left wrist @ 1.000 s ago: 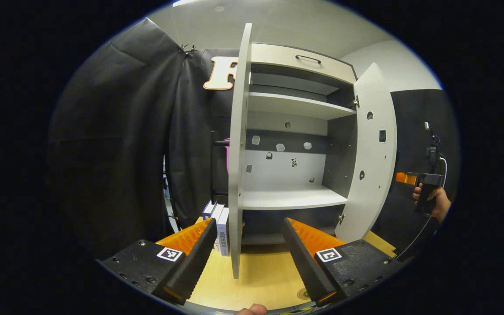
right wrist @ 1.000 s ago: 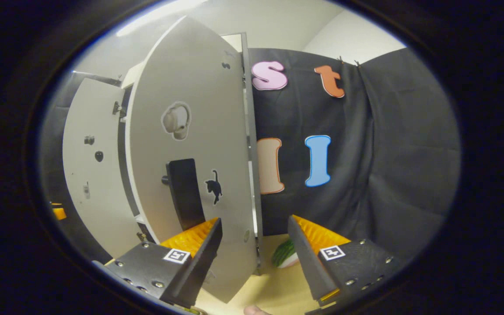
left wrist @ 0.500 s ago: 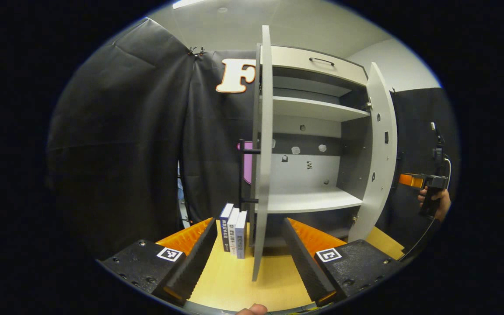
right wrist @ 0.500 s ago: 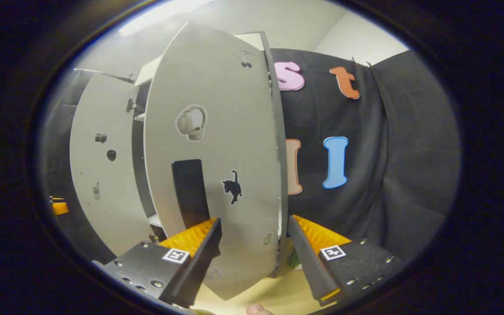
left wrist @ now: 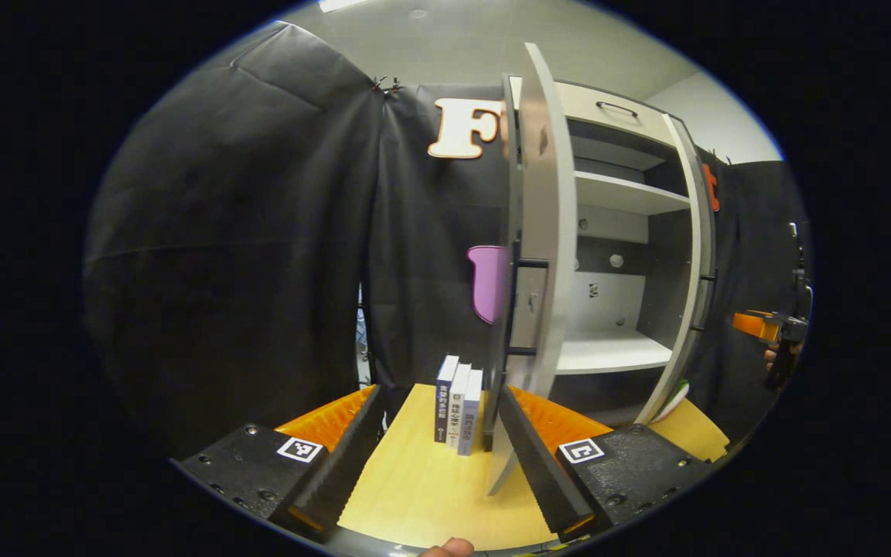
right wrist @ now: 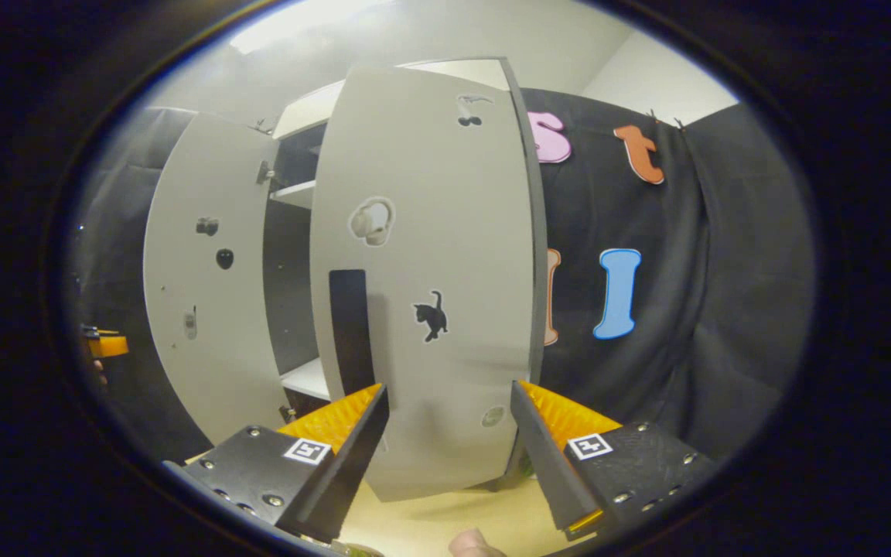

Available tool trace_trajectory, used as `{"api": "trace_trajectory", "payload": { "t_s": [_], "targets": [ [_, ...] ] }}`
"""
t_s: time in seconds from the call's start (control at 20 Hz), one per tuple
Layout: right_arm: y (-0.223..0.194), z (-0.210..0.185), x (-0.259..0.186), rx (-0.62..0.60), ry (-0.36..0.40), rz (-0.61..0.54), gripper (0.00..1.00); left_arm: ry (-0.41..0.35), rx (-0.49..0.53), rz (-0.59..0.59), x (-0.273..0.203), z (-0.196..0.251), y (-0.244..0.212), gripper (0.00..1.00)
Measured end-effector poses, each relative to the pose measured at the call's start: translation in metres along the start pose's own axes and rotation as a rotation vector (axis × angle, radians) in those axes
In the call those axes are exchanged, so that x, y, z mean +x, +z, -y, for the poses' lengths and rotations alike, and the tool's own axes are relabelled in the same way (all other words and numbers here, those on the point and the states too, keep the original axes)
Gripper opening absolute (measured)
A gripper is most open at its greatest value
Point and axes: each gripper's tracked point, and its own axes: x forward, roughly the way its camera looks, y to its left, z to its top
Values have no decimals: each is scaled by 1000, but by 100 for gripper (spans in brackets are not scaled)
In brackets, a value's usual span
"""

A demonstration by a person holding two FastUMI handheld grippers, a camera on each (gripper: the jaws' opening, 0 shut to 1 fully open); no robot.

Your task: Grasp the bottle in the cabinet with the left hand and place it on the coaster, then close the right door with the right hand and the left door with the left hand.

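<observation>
Your cabinet stands at the table's far edge, shelves bare. The right door is partly swung in; your right gripper is spread wide, empty, against its front. The left door stands edge-on ahead of your left gripper, also spread, holding nothing. Three books stand just beside that door's foot. I can't make out the bottle.

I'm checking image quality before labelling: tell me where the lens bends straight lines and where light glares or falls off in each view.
Left gripper view: the left door and right door bow outward like arcs; a ceiling light glares at the top edge; the cabinet interior stays readable. Right gripper view: the right door bulges barrel-like, the ceiling above is washed out and hazy, and the edges darken.
</observation>
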Motion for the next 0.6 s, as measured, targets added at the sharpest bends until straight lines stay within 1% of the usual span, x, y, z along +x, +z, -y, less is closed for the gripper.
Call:
{"api": "trace_trajectory", "payload": {
  "t_s": [0.1,0.15,0.2,0.25,0.3,0.35,0.4,0.45,0.5,0.55,0.6],
  "targets": [
    [1,-1,-2,-5,-13,11,96,37,-2,-4,10,-14,-1,95],
    [-1,-3,-5,0,-6,10,96,51,-4,-6,13,-19,-1,95],
    [-1,-3,-7,2,0,7,93,61,-5,-4,17,-24,1,91],
    [-4,-2,-14,-6,-4,4,96,69,-6,-1,23,-29,5,91],
    [-4,-2,-20,-18,-11,5,96,69,-5,-1,30,-32,9,95],
    [-4,-1,-28,-33,-21,9,96,70,-7,-1,36,-36,11,91],
    [-2,1,-35,-44,-26,15,93,66,-14,-3,42,-38,15,91],
    [-3,0,-39,-48,-27,14,93,59,-25,-1,48,-38,18,95],
    [-3,-2,-43,-48,-23,9,93,57,-36,-1,54,-40,22,95],
    [-2,-6,-49,-48,-18,10,99,53,-49,-6,62,-40,24,95],
    [0,-7,-55,-43,-18,20,96,40,-59,-13,68,-36,26,95]
  ]
}}
